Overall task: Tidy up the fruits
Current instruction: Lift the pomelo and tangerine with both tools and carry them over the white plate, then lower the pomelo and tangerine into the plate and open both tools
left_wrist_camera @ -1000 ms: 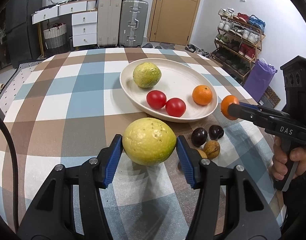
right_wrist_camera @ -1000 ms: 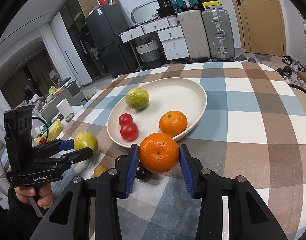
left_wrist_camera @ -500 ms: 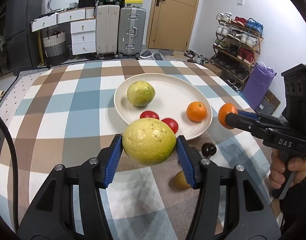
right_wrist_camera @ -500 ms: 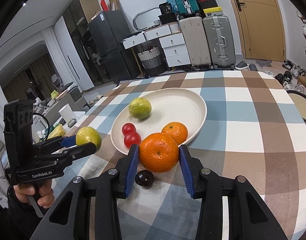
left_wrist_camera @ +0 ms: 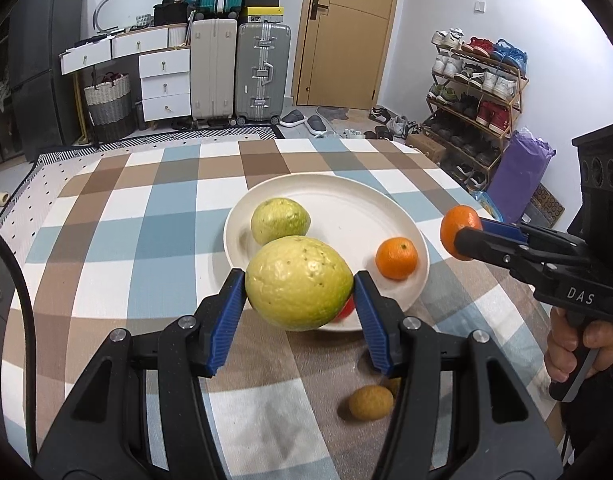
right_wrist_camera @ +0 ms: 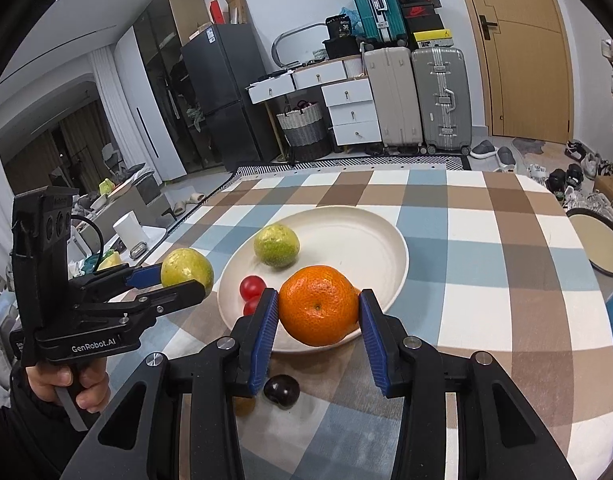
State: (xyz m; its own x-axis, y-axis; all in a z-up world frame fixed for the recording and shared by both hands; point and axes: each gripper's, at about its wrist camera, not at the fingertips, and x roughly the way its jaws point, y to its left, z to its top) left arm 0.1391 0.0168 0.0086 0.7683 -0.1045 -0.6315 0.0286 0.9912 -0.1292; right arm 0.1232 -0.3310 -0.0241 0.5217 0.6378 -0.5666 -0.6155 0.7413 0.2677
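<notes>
The left gripper grips a yellow-green fruit and the right gripper grips an orange, both above the near rim of the white plate.

Two guavas, two oranges (two tomatoes).

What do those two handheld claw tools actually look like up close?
Both are matte black plastic pistol-grip tools with silver screws and ribbed blue pads. The left gripper reads "GenRobot.AI" and has a black cable; the right gripper reads "DAS". Each carries a black box with round openings. Bare hands, dark sleeves.
</notes>
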